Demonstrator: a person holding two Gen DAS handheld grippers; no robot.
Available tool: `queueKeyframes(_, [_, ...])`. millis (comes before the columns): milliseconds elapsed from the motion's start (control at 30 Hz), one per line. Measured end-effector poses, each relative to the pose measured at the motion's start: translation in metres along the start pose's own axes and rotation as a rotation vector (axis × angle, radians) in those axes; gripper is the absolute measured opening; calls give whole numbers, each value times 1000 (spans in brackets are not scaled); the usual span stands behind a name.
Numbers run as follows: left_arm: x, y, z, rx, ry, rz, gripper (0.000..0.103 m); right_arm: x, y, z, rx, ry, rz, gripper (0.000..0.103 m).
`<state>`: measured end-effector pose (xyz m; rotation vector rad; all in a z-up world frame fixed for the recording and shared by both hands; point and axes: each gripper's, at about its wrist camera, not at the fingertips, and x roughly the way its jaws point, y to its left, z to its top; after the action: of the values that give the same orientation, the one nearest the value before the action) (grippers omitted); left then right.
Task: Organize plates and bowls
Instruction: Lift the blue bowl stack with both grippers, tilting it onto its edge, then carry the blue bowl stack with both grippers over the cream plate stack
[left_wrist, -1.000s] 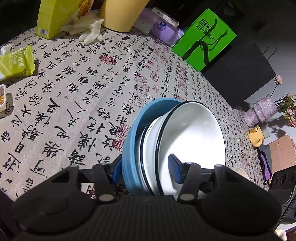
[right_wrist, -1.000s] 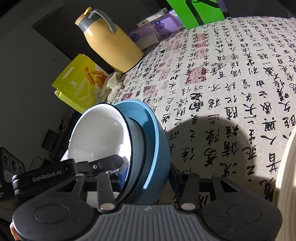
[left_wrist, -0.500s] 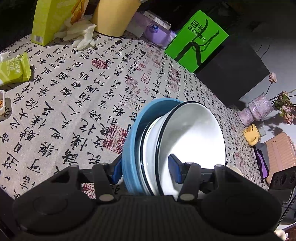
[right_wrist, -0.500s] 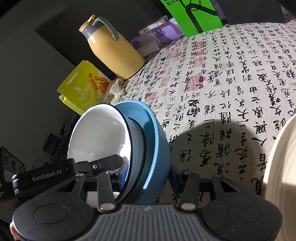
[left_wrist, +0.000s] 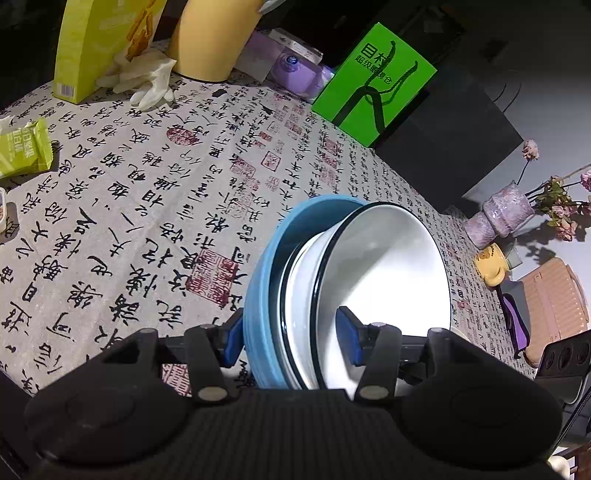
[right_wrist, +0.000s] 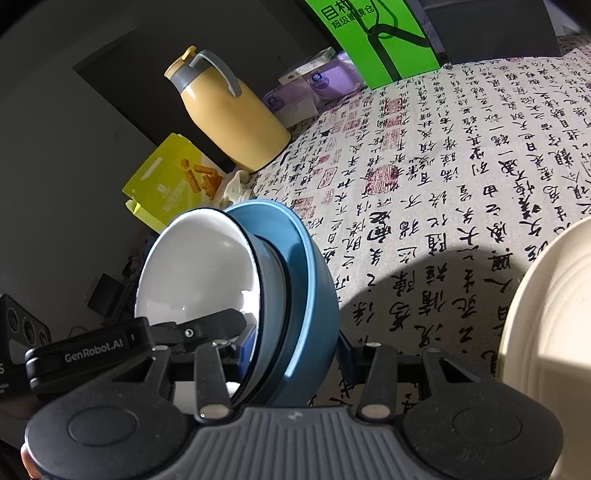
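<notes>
Lifting off the bench (left_wrist: 155, 206) since a second ago, the nested bowls (left_wrist: 373, 280) are riding toward the cream plate (right_wrist: 550, 314), left tongs (left_wrist: 291, 336) and right tongs (right_wrist: 291, 354) both clamping the stack's rims, awaiting a level set-down.

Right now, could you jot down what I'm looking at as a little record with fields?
held: a nested stack, blue bowl outermost, white black-rimmed bowl innermost
left tool: clamped across the stack's rim
right tool: clamped across the opposite rim
stack pose: tipped on edge, above the table
surface: calligraphy-print tablecloth
nearby dish: cream plate at the right edge
back of table: yellow jug, green box, white gloves
</notes>
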<state>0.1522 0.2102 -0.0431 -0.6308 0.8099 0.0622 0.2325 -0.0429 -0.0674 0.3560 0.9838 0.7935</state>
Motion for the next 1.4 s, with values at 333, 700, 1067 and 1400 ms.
queueKeyframes(333, [-9,-17,-7,25,-16,-7,52,-17,-2,-3,-2,-30,7,44])
queueKeyframes(700, [-18,-34,-15,50,-29,-19,52,-43,-5,-9,-2,-64,12,44])
queueKeyframes(1067, [-20,-50,-23,73,-34,-30,52,-61,-12,-13,9,-97,12,43])
queueKeyframes(1400, [-17,-64,-29,100,-31,-39,52,-79,-22,-19,25,-125,11,43])
